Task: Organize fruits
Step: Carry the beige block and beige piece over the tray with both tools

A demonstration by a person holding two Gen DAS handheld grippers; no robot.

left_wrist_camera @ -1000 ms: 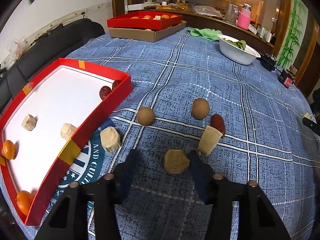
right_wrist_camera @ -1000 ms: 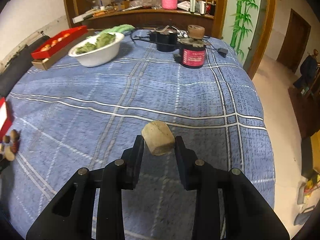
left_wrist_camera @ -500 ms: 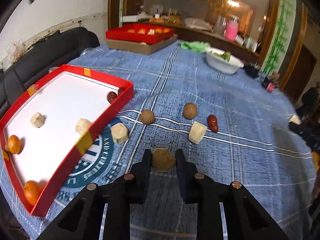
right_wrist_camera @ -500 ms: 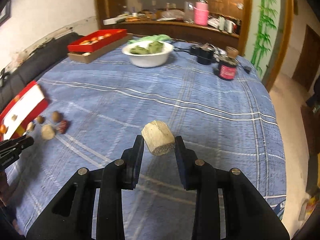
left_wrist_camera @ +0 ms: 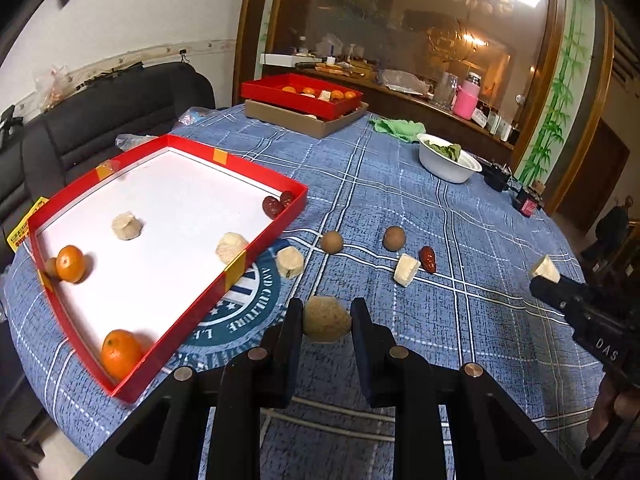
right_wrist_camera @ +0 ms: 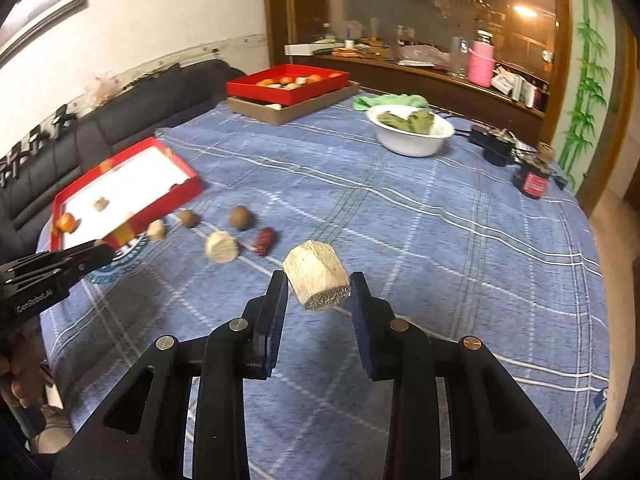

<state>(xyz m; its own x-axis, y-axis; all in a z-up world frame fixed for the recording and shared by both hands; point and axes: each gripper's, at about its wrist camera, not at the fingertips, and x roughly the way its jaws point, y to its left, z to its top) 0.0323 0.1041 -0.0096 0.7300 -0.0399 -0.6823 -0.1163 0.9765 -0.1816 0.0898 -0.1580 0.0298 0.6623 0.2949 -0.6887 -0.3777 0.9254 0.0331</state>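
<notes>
A: Where does the near tray (left_wrist_camera: 276,222) sit?
B: Left half of the left wrist view, on the table (left_wrist_camera: 400,184). Two oranges (left_wrist_camera: 70,263) lie in its lower-left part, two cut chunks (left_wrist_camera: 126,225) mid-tray, two dates (left_wrist_camera: 276,204) in its upper-right corner.
A: And outside it?
B: Just right of its edge lies a chunk (left_wrist_camera: 289,262); further right two round fruits (left_wrist_camera: 332,241), another chunk (left_wrist_camera: 406,270), a date (left_wrist_camera: 428,259).
A: Farther back?
B: A second tray (left_wrist_camera: 300,96) on a box (left_wrist_camera: 308,120) at upper centre; a bowl (left_wrist_camera: 448,160) to its right.
</notes>
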